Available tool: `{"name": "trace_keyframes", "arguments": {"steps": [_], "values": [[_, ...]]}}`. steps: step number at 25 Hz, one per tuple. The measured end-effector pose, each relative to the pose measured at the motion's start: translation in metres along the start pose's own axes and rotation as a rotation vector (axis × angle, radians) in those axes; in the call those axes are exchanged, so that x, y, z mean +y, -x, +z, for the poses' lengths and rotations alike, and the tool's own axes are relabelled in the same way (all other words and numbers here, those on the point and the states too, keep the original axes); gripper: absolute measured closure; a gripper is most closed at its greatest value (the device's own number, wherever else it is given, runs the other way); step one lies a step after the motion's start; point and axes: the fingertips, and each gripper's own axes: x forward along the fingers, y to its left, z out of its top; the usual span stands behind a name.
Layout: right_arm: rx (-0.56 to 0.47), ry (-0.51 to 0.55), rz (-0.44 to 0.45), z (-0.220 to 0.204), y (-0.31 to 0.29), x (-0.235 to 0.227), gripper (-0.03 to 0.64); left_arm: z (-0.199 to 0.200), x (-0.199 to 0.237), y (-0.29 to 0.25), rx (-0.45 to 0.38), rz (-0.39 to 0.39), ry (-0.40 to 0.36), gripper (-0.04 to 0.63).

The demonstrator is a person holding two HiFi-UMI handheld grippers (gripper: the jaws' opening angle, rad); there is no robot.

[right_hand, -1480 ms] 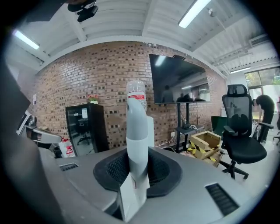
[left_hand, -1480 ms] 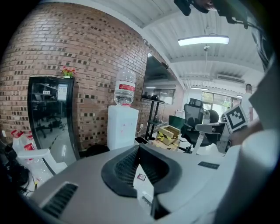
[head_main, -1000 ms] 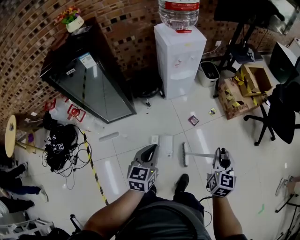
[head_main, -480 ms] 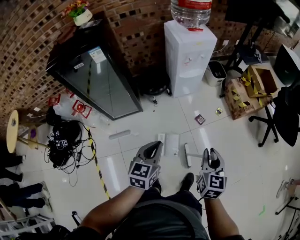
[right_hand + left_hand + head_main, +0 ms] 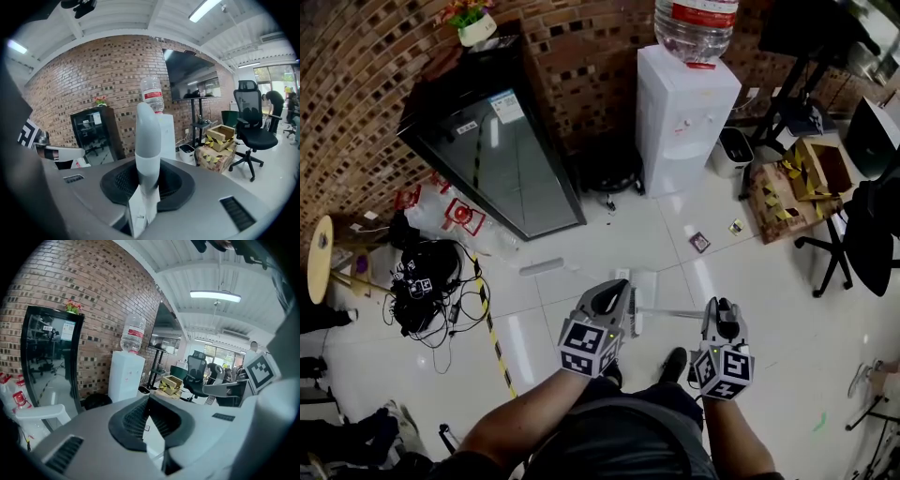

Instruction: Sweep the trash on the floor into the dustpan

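Trash (image 5: 700,242) lies on the floor (image 5: 581,248) right of centre, beyond the dustpan (image 5: 645,284) at mid-frame. Right claw (image 5: 721,312) clamps the broom handle (image 5: 675,313); left claw (image 5: 609,298) is pinched together, empty. Best to reach past the scraps, then draw them toward the pan.

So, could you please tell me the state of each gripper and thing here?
Left gripper: shut, empty.
Right gripper: shut on the broom handle.
Dustpan: on the floor, not held.
Wrapper: on the floor, unswept.
Water bottle: upside down on the dispenser.
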Motion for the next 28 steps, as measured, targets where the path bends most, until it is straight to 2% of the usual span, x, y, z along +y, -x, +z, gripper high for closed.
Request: {"name": "trace_keyframes", "arguments": {"steps": [5, 8, 11, 15, 20, 23, 25, 28], "values": [[-0.062, -0.012, -0.002, 0.034, 0.016, -0.008, 0.533, 0.003, -0.003, 0.004, -0.009, 0.012, 0.01, 0.586], [-0.119, 0.016, -0.001, 0.067, 0.028, -0.015, 0.532, 0.018, -0.013, 0.002, -0.04, 0.013, 0.014, 0.586], [-0.176, 0.056, 0.037, 0.103, 0.044, -0.021, 0.532, 0.046, -0.03, -0.001, -0.074, -0.009, -0.04, 0.586], [-0.222, 0.105, 0.089, 0.151, 0.068, -0.037, 0.534, 0.087, -0.053, -0.004, -0.08, -0.02, -0.113, 0.586], [-0.241, 0.091, 0.086, 0.194, 0.095, -0.072, 0.534, 0.14, -0.083, 0.004, -0.153, -0.02, -0.096, 0.586], [-0.261, 0.088, 0.101, 0.222, 0.109, -0.085, 0.533, 0.171, -0.1, 0.009, -0.18, -0.051, -0.13, 0.586], [-0.276, 0.092, 0.12, 0.237, 0.117, -0.09, 0.532, 0.188, -0.106, 0.014, -0.19, -0.045, -0.152, 0.588], [-0.294, 0.087, 0.136, 0.251, 0.127, -0.095, 0.533, 0.21, -0.113, 0.025, -0.212, -0.031, -0.144, 0.588]]}}
